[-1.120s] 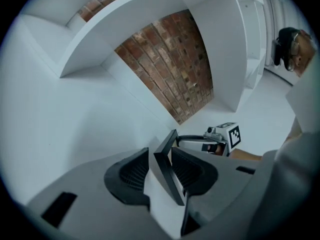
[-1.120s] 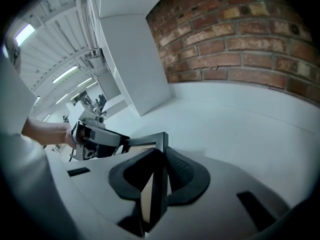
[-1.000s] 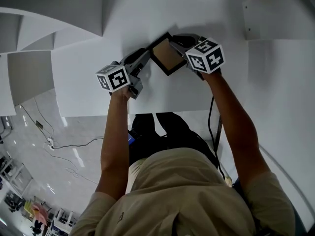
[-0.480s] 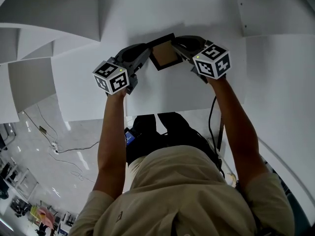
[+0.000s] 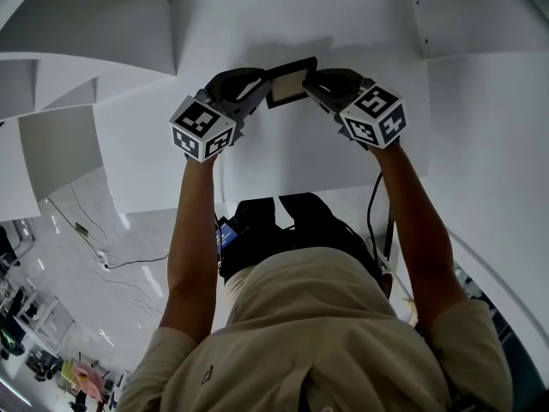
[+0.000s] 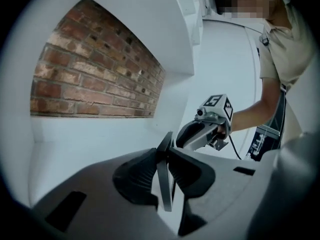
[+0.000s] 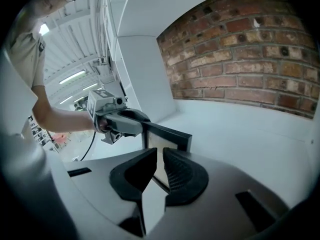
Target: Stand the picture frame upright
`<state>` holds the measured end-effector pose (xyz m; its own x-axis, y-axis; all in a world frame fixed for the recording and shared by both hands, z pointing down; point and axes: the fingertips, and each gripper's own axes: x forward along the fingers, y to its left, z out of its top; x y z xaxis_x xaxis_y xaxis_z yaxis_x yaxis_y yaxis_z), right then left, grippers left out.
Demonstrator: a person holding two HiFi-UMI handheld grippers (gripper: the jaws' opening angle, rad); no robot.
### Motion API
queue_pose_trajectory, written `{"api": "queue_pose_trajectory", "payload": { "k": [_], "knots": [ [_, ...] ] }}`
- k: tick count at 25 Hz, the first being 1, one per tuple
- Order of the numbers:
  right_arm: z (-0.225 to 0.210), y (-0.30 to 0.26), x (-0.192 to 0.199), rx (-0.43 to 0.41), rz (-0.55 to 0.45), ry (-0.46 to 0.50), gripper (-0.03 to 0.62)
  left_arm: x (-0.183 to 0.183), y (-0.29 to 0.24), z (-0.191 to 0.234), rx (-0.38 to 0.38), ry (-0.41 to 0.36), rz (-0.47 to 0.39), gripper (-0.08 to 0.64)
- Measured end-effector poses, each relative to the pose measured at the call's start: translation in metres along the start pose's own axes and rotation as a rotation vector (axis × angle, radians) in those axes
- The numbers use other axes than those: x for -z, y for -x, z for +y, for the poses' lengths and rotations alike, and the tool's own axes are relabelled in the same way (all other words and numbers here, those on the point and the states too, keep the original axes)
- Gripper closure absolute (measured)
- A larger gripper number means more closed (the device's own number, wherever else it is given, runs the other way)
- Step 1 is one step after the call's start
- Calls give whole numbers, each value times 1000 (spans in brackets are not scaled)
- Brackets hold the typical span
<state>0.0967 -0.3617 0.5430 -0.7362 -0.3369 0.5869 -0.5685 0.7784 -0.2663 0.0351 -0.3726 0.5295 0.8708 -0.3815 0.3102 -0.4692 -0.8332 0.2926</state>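
Black-edged rectangular picture frame (image 5: 290,81) with a pale face is hanging between the 2 grippers over the white surface (image 5: 283,153), near the red brick wall (image 7: 240,59). Its lower edge is lying hidden behind the jaws, so contact with the surface is unclear. Jaws of the left gripper (image 5: 262,86) are closing narrowly on 1 side edge, and those of the right gripper (image 5: 314,82) on the opposite edge. Both forearms are reaching forward and converging.

Left gripper (image 5: 260,90), right gripper (image 5: 312,84): jaws closing.
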Motion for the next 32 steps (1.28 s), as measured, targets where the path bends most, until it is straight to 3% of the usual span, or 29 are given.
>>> {"api": "queue_pose_trajectory", "payload": {
  "k": [6,10,11,12,15,18,21,32],
  "knots": [
    [6,14,-7,28,-40,30,546,-3,-6,-15,12,-118,40,481],
    [-3,44,-29,152,-122,158,543,-1,-5,-19,24,-162,52,481],
    [-7,47,-31,170,-131,175,514,0,-4,-20,28,-174,54,482],
    [-9,47,-29,168,-125,182,472,1,-3,-21,31,-186,56,481],
    [-8,37,-14,105,-57,189,449,3,-2,-24,36,-211,76,482],
    [-6,33,-10,77,-28,199,453,3,-2,-25,37,-238,93,481],
    [-7,36,-9,88,-18,208,502,-2,-2,-28,34,-266,99,482],
    [-4,41,-2,95,8,234,508,2,-5,-35,12,-352,184,480]
  ]
}}
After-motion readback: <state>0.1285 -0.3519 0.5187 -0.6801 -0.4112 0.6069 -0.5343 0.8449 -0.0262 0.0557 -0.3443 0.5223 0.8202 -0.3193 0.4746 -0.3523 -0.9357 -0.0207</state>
